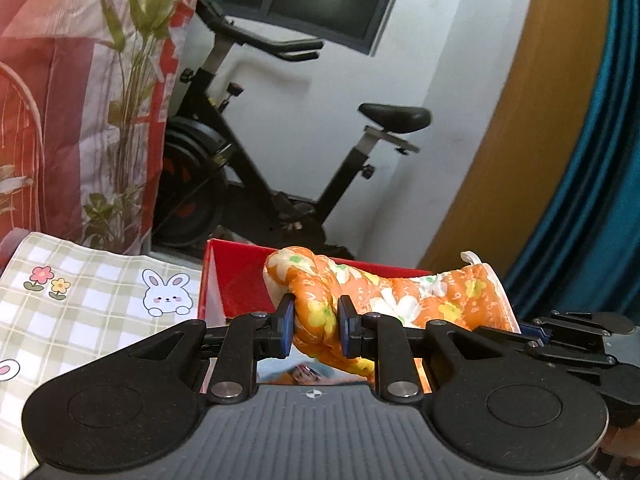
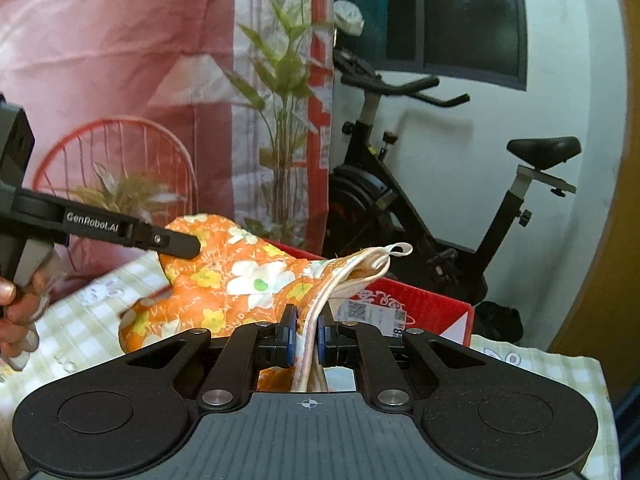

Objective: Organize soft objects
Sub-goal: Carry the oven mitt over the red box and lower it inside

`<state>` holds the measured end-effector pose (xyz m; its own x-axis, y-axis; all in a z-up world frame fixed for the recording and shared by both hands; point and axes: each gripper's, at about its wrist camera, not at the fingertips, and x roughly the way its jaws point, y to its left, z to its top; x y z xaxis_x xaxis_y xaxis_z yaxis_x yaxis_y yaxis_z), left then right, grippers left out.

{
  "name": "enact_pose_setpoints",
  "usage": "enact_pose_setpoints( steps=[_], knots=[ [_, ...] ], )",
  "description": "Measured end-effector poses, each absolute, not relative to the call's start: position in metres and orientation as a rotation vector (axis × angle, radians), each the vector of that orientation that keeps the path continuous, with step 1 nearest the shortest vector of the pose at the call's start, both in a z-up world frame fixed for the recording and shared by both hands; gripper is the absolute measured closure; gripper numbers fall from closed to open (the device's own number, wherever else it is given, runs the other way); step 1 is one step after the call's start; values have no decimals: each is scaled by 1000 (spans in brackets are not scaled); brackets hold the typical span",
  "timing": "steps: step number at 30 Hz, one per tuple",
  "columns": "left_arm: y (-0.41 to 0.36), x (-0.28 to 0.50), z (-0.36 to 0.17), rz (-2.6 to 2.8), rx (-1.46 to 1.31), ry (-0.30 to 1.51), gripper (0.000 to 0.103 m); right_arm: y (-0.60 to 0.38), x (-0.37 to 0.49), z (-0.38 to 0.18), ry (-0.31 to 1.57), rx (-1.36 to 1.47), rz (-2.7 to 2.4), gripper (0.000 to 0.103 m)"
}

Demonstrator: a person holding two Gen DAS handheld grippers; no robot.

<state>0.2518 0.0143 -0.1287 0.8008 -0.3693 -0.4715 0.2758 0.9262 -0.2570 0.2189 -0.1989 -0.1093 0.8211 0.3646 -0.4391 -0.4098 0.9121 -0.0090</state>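
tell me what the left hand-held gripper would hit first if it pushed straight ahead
Probably the red box: the left hand-held gripper, shut on the orange floral mitt, points over its open top toward the far wall, though depth is unclear.

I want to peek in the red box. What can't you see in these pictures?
- Left wrist view: inside of the red box, hidden by the orange oven mitt and left gripper.
- Right wrist view: box label, too small; mitt's lower part behind right gripper.

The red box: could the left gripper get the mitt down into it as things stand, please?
Probably yes. The left gripper holds the mitt right over the red box, whose open top looks unblocked. The right gripper grips the mitt's cuff, so both must lower together.
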Motion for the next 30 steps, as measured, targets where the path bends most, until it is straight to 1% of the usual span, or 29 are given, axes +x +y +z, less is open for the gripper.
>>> enact_pose_setpoints(
  steps=[7, 13, 16, 18, 20, 30],
  knots=[
    [6, 286, -133, -319, -144, 571, 80, -195, 276, -127, 536, -94, 393, 94],
    [3, 311, -146, -307, -109, 637, 79, -187, 307, -142, 609, -119, 385, 94],
    [3, 319, -153, -293, -84, 674, 71, -181, 320, -152, 661, -152, 376, 94],
    [2, 322, -158, -285, -83, 696, 57, -178, 325, -158, 694, -163, 367, 94],
    [3, 323, -159, -290, -83, 699, 53, -175, 332, -165, 731, -169, 361, 94],
    [2, 327, -162, -310, -86, 714, 53, -169, 352, -182, 850, -183, 315, 94]
  ],
)
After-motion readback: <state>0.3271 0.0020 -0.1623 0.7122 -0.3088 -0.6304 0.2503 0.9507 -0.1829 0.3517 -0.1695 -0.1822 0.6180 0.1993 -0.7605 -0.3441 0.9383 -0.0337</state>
